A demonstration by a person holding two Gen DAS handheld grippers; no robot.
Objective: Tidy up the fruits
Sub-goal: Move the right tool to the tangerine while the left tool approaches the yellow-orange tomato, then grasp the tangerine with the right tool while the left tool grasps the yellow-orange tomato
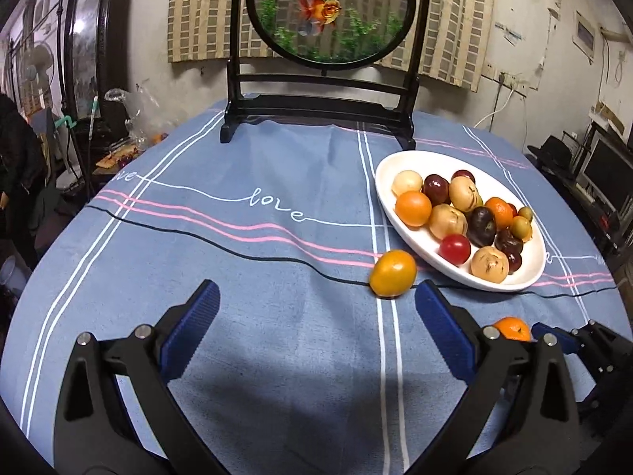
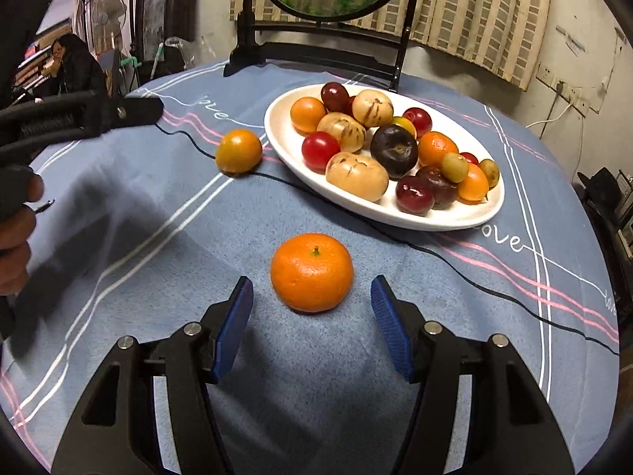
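Observation:
A white oval plate point(image 1: 399, 213) point(image 2: 285, 150) on the blue tablecloth holds several fruits: orange, dark purple, red and tan ones. A yellow-orange fruit point(image 1: 392, 273) point(image 2: 238, 151) lies on the cloth just left of the plate. A mandarin point(image 2: 311, 272) point(image 1: 512, 328) with a small stem lies nearer me. My right gripper point(image 2: 312, 297) stands open, the mandarin just ahead of and between its blue pads, apart from both. My left gripper point(image 1: 316, 297) is open over bare cloth, with the yellow-orange fruit beyond its right fingertip.
A black-framed round goldfish screen point(image 1: 330, 12) stands at the table's far edge. A thin black cable point(image 1: 237, 243) runs across the cloth. A person in dark clothes point(image 2: 77, 67) sits beyond the table at the left. Clutter and plastic bags point(image 1: 134, 118) lie at far left.

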